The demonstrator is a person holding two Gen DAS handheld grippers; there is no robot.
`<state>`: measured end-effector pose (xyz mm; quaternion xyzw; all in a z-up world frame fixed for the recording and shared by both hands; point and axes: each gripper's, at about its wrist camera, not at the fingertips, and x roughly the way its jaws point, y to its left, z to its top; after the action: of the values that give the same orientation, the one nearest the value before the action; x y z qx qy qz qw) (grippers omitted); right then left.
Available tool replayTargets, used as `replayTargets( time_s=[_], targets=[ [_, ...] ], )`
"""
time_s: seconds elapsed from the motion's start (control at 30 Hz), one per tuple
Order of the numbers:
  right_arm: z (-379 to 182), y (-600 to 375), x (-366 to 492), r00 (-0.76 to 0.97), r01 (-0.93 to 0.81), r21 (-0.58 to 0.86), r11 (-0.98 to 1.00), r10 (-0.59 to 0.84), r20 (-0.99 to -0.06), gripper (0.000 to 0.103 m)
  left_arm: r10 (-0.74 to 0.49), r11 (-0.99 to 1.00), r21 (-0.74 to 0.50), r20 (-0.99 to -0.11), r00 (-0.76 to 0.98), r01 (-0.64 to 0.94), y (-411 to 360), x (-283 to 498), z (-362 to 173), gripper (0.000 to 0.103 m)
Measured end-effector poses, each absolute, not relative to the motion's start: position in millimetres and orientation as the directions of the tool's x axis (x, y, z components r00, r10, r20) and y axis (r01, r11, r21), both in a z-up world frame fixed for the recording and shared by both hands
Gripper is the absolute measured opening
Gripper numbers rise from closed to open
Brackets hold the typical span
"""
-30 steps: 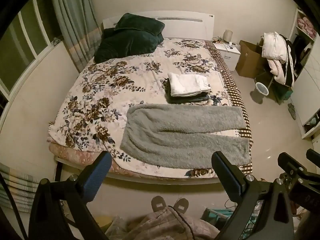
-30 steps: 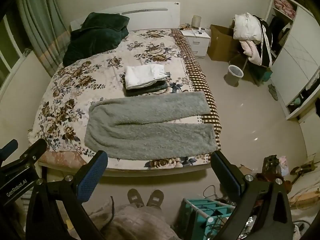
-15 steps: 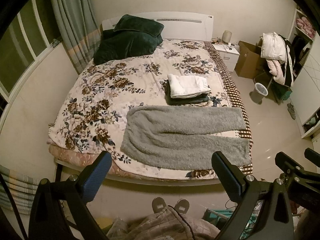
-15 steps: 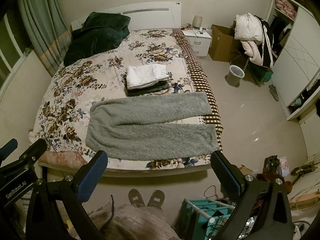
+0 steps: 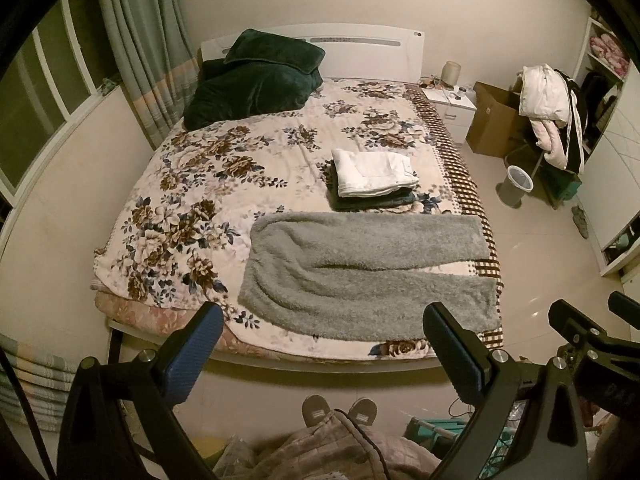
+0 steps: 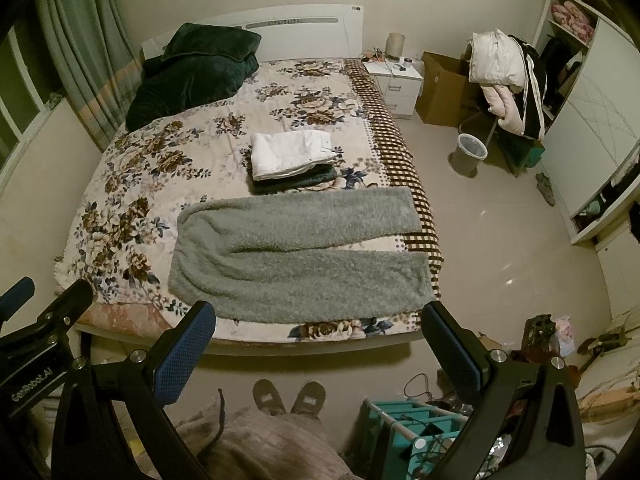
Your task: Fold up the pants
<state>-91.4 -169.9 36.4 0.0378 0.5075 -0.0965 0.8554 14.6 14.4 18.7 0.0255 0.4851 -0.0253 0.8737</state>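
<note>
Grey fleece pants (image 5: 360,272) lie flat near the foot of the floral bed (image 5: 192,200), waist to the left, both legs stretched right with a gap between them; they also show in the right wrist view (image 6: 296,256). My left gripper (image 5: 324,344) is open and empty, held high above the bed's foot edge. My right gripper (image 6: 320,340) is open and empty, also high over the foot edge. Neither touches the pants.
A folded stack, white on dark green (image 5: 372,178), sits just beyond the pants. Dark green pillows (image 5: 256,76) lie at the headboard. A nightstand (image 6: 394,80), cardboard box (image 6: 444,88), bin (image 6: 470,154) and clothes-laden chair (image 6: 508,80) stand right of the bed. A teal rack (image 6: 412,424) is by my feet.
Both grippers have drifted slightly, so the bed sits a little lower in the views. The pants have not moved. Both grippers stay open.
</note>
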Motion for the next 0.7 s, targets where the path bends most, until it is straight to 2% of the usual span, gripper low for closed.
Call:
replayTargets(
  time_s=[0.7],
  targets=[
    [35,-171,-92,0.474,0.202,-0.034,0.979,-0.127,-0.871,0.103,-0.025,0.997,0.018,-0.848,0.529,0.076,-1,24,24,0.102]
  ],
)
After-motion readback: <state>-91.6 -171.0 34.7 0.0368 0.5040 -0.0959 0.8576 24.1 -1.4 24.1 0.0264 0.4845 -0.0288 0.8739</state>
